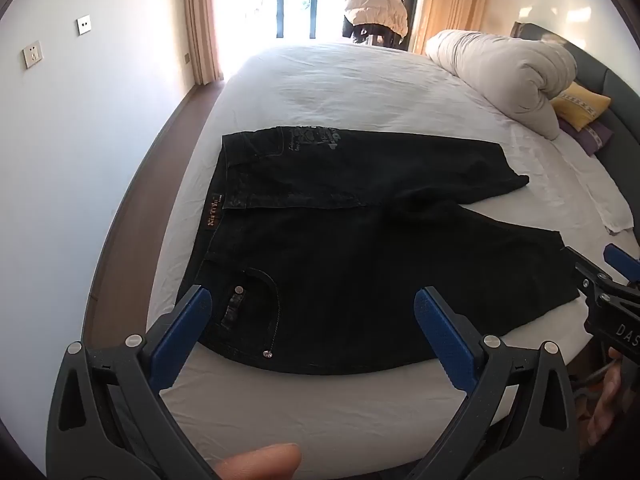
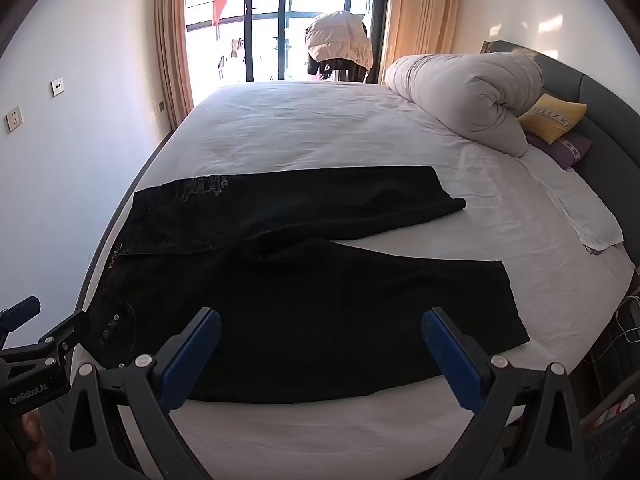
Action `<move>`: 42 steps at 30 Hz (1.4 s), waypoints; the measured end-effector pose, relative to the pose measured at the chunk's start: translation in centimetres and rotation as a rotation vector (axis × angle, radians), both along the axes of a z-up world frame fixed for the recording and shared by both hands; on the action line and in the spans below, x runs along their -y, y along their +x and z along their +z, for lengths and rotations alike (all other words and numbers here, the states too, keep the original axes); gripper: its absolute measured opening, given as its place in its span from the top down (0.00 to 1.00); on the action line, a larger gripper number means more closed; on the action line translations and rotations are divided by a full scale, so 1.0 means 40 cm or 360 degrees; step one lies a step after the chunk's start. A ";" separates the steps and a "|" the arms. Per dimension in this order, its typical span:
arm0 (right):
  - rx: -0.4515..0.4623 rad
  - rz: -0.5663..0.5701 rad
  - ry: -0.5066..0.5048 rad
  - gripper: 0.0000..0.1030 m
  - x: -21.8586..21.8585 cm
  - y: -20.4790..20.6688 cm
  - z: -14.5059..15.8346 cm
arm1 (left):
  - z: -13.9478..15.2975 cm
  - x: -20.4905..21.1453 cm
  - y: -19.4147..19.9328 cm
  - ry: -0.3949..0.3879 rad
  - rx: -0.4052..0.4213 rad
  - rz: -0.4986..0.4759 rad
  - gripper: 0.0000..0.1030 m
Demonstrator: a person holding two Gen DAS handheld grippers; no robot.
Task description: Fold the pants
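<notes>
While both sets of jaws stand wide apart and empty, the left gripper hovers nearest the waistband and the right gripper nearest the near leg; the black jeans lie flat along the bed's near edge, long axis left-right, legs splayed rightward

I read "GenRobot.AI" on my left gripper and "DAS" on my right gripper; the waistband label stays illegible.
</notes>
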State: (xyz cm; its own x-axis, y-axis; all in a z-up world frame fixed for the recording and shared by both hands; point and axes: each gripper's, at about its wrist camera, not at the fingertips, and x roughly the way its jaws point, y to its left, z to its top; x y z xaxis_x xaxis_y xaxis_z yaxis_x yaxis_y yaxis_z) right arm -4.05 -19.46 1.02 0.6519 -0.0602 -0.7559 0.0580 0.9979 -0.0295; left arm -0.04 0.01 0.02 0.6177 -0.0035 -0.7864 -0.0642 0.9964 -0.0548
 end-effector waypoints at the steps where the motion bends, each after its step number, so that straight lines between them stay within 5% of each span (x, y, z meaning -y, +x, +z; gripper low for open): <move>1: -0.0006 -0.0001 -0.0004 0.00 -0.001 0.001 0.000 | 0.000 0.000 -0.001 0.0002 0.0003 0.0001 0.00; 42: -0.0034 0.0006 -0.0009 0.00 -0.011 0.000 -0.022 | -0.007 -0.005 -0.012 -0.0008 -0.0025 0.0007 0.00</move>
